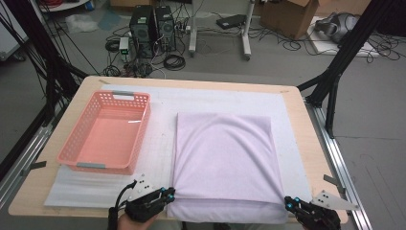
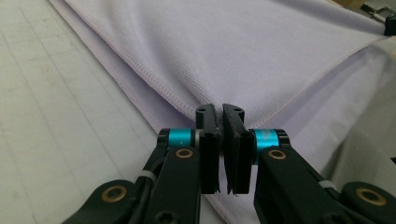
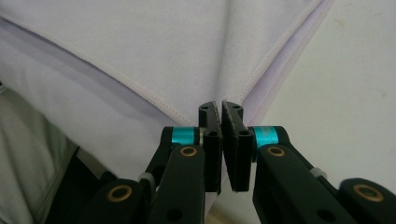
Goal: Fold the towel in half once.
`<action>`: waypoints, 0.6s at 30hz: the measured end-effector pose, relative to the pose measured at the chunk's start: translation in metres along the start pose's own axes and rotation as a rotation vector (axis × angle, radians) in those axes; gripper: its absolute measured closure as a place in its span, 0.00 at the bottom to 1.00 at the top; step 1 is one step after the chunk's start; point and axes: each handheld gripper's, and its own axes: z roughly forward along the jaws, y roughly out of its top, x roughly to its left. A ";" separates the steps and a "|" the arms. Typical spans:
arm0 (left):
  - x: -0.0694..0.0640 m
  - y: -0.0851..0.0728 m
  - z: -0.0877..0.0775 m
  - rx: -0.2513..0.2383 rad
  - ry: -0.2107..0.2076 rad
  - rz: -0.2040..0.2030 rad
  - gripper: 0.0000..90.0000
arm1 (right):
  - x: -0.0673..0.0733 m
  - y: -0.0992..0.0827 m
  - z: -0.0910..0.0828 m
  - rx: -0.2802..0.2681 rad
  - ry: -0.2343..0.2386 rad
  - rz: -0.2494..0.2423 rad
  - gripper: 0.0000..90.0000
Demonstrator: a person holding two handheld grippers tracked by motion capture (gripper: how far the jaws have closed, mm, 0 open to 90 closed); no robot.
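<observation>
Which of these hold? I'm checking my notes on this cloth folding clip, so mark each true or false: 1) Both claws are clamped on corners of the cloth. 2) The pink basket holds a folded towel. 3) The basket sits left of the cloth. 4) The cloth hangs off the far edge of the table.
1) True: the left claw and the right claw are each shut on a near corner of the lilac cloth.
2) False: the pink basket is empty.
3) True in the high view.
4) False: the cloth lies flat on the white mat, its far edge well inside the table.
</observation>
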 end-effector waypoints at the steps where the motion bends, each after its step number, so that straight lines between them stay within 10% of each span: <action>1: -0.002 -0.002 -0.003 0.001 -0.001 0.004 0.94 | 0.002 -0.002 -0.003 0.000 0.001 -0.003 0.96; 15: -0.027 -0.028 -0.027 0.017 -0.026 0.017 0.93 | 0.032 -0.025 -0.032 0.031 -0.007 -0.033 0.96; 18: -0.024 -0.026 -0.024 -0.008 -0.004 0.010 0.68 | 0.029 -0.027 -0.024 0.059 -0.027 -0.019 0.80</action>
